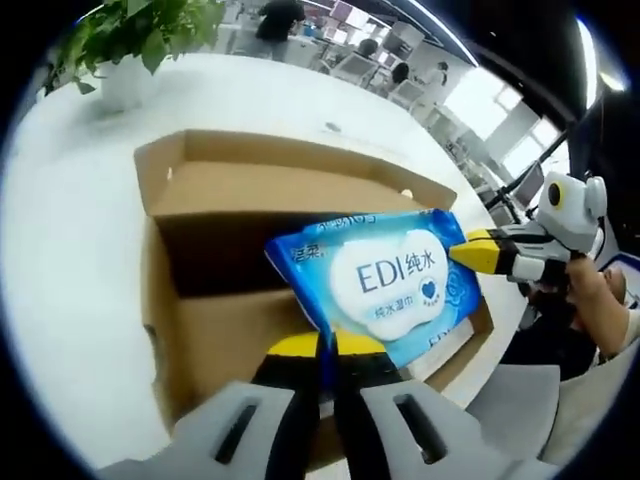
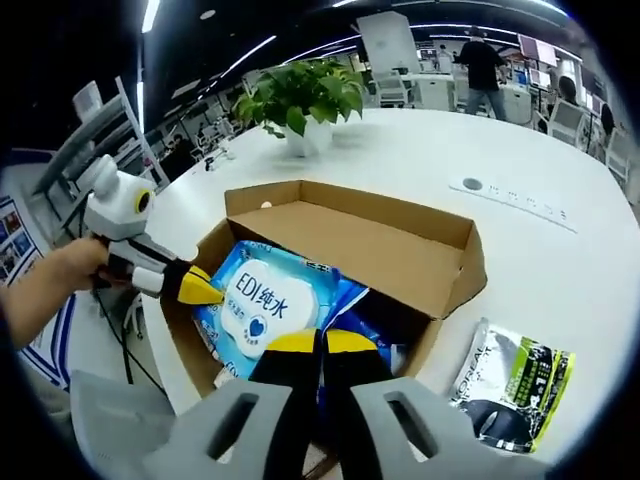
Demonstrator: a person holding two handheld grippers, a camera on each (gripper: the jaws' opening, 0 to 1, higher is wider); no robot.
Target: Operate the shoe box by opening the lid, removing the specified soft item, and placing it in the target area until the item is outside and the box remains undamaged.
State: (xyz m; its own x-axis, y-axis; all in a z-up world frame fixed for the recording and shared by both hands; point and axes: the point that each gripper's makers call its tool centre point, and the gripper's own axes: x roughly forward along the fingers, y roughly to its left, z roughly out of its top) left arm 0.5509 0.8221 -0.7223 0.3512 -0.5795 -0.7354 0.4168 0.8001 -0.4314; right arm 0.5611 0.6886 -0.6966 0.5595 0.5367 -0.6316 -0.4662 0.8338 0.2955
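Note:
An open brown cardboard shoe box [image 1: 230,190] [image 2: 400,235] lies on the white table, lid flap folded back. A soft blue pack of wet wipes [image 1: 385,280] [image 2: 265,300] marked "EDI" is held tilted over the box's open inside. My left gripper [image 1: 325,345] [image 2: 200,287] is shut on the pack's lower edge. My right gripper [image 2: 320,342] [image 1: 480,252] is shut on the opposite edge. More blue packaging [image 2: 355,320] lies beneath, inside the box.
A green, black and white pouch [image 2: 515,385] lies on the table [image 2: 540,260] right of the box. A potted plant [image 2: 305,100] [image 1: 130,45] stands beyond the box. A round socket plate [image 2: 470,185] is set in the tabletop. People and desks fill the background.

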